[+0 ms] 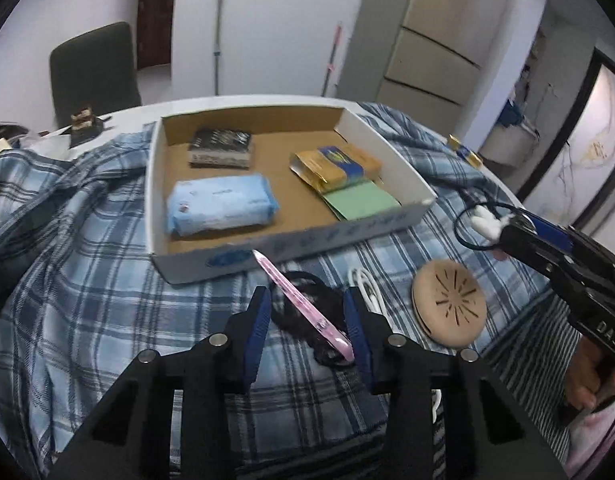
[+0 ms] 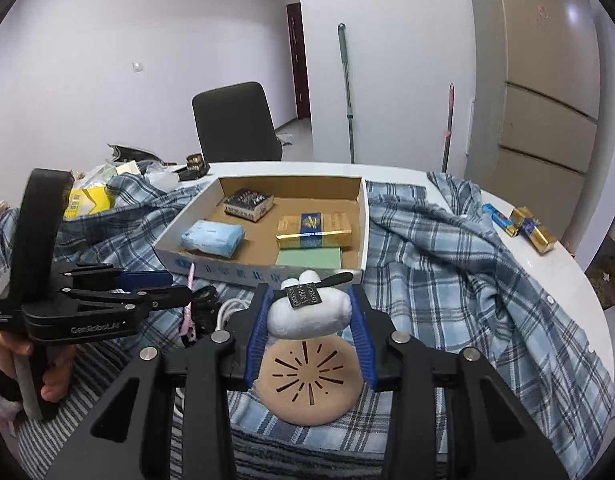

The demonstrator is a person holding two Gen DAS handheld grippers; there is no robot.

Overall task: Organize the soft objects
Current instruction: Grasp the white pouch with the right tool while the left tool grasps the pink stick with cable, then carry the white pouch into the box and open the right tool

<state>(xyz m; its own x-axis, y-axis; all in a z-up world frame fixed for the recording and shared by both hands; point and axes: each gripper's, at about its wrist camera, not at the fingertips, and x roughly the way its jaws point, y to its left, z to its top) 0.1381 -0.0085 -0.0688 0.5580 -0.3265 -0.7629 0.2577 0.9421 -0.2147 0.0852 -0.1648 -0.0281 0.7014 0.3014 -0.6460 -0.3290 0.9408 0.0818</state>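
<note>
A shallow cardboard box [image 1: 387,148] [image 2: 365,216] sits on a blue plaid cloth and holds a blue tissue pack [image 1: 221,208] [image 2: 213,238], a black packet [image 1: 221,148], a gold-and-blue carton [image 1: 335,166] [image 2: 313,230] and a green pad [image 1: 361,200]. My right gripper [image 2: 311,312] [image 1: 503,232] is shut on a white plush toy [image 2: 309,312] [image 1: 485,222] with a black loop, held above a tan round perforated pad [image 2: 307,384] [image 1: 449,308]. My left gripper [image 1: 305,312] [image 2: 175,296] is open around a pink strip [image 1: 303,304] lying over a dark tangled item [image 1: 303,320].
A white cable [image 1: 365,284] lies between the dark item and the tan pad. Gold and blue packets [image 2: 527,226] lie at the table's right edge. A dark chair [image 2: 235,124] stands behind the table. Clutter [image 2: 91,196] sits at the far left. A striped cloth [image 2: 307,444] lies in front.
</note>
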